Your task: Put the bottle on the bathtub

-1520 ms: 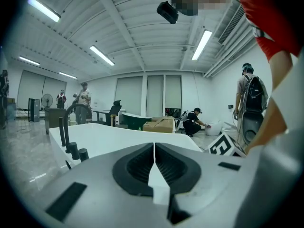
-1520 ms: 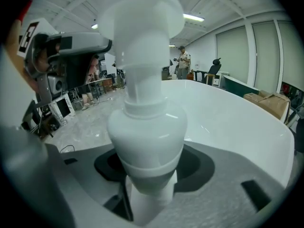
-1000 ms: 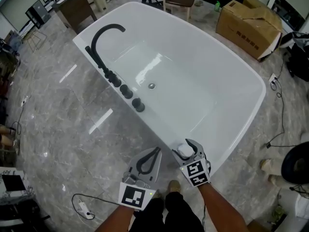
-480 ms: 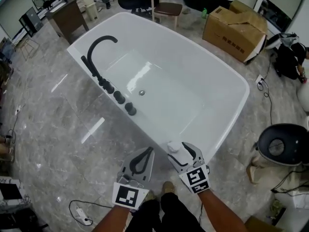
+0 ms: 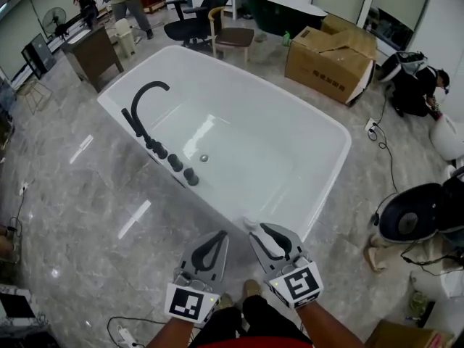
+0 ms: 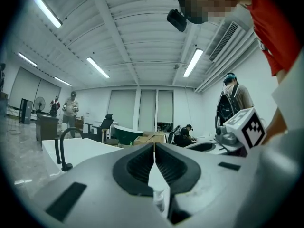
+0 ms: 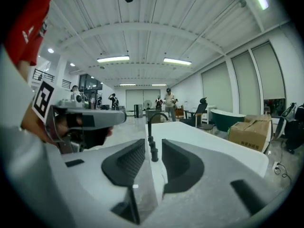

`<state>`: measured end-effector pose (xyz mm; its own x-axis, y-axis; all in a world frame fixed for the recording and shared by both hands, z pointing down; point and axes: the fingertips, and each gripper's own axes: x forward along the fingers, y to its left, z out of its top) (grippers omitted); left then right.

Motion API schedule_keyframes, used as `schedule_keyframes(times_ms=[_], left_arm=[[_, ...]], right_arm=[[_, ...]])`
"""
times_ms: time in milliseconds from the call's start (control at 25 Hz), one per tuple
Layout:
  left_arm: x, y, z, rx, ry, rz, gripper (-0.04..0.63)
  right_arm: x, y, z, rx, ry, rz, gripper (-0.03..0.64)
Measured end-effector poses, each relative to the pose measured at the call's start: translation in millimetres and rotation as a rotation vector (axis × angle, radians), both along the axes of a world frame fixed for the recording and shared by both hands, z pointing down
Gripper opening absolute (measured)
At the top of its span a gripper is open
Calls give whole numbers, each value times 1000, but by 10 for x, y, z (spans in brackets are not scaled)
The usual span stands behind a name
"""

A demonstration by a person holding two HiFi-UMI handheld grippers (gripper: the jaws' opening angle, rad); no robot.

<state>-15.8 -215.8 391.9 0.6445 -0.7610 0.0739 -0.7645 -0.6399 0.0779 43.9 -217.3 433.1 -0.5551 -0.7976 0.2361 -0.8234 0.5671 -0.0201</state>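
Observation:
The white bathtub point(image 5: 326, 133) fills the middle of the head view, with a black arched faucet point(image 5: 141, 100) on its left rim. My right gripper point(image 5: 270, 236) hovers at the tub's near corner, shut on a pale, translucent bottle point(image 5: 266, 246) whose top reaches the rim. In the right gripper view the bottle point(image 7: 151, 179) sits between the jaws of the right gripper point(image 7: 153, 148), with the faucet point(image 7: 152, 127) straight ahead. My left gripper point(image 5: 217, 239) hangs beside it over the floor. The left gripper point(image 6: 154, 148) is shut, tips touching, holding nothing that I can make out.
Three black knobs point(image 5: 175, 163) line the rim beside the faucet. A cardboard box point(image 5: 330, 53), a chair point(image 5: 233, 38) and a dark tub point(image 5: 283, 6) stand beyond. A black round seat point(image 5: 417, 216) and cables point(image 5: 388, 158) lie right. People stand far back.
The view has pulled back, so the tub looks smaller and farther. Both grippers sit lower in the picture, a little off the rim. The right one still holds the bottle.

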Motion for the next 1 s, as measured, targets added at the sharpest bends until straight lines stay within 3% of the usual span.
schedule_keyframes(times_ms=[320, 560, 1000], left_arm=[[-8, 272, -682, 94, 73, 17, 14], [40, 518, -883, 129, 63, 71, 14], [-4, 671, -968, 135, 74, 73, 14]], right_arm=[[10, 329, -711, 92, -70, 46, 6], [-6, 555, -941, 129, -97, 54, 6], [67, 746, -1113, 169, -84, 75, 3]])
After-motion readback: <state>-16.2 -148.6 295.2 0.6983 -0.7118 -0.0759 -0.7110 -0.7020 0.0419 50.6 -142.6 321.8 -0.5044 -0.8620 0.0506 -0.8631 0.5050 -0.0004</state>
